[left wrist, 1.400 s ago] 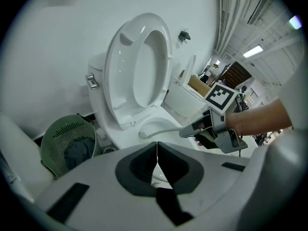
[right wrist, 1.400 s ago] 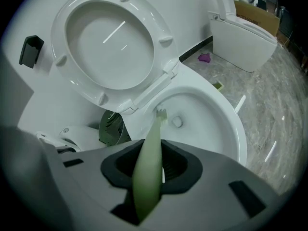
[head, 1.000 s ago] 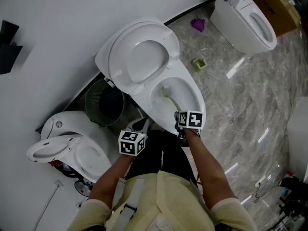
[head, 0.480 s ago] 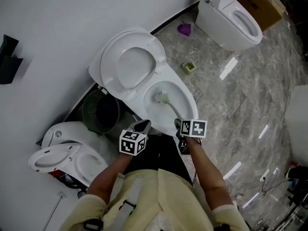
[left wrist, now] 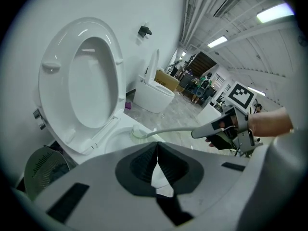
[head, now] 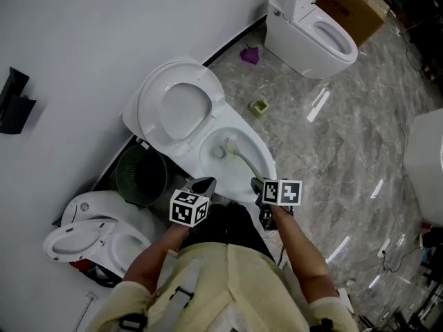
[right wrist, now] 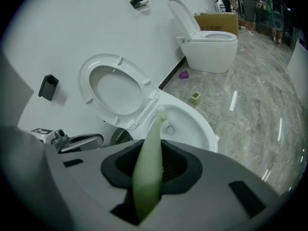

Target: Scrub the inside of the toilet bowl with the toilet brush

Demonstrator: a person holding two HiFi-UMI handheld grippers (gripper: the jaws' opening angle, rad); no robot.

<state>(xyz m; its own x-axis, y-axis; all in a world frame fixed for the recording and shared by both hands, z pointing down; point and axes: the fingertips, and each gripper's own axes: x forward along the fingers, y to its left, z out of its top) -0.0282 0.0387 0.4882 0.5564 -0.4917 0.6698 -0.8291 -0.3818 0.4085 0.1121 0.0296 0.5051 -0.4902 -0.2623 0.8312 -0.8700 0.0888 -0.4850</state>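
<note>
**While the brush is in the bowl, slip and splash are the risks**

Because the right gripper (head: 257, 184) clamps the pale green toilet brush (head: 243, 159) at the very end of its long handle, we judge the hold to be the weak point. A hard push against the porcelain could twist the handle between the jaws or lever it out of them. The curved handle slopes down from the front rim, and the bristle head sits low in the toilet bowl (head: 271, 159), near the outlet at its back. A quick stroke up the wall could flick drops over the rim onto the marble floor (head: 332, 151) or onto our dark trousers, which stand right against the front of the bowl. A wide swing could also knock the raised seat (head: 174, 106), which leans on the wall just behind.

The left gripper (left wrist: 157, 153) hovers beside the front rim with its jaws together and nothing between them. It is near the handle, so a sideways sweep might bump it.

The bowl holds only the brush head; we cannot tell how much water lies at the bottom. The dark mesh bin (head: 142, 175) just left of the toilet looks dark inside, and we cannot make out its contents. The cardboard box (head: 349, 2) behind the second toilet (head: 315, 30) shows nothing of what it holds.
</note>
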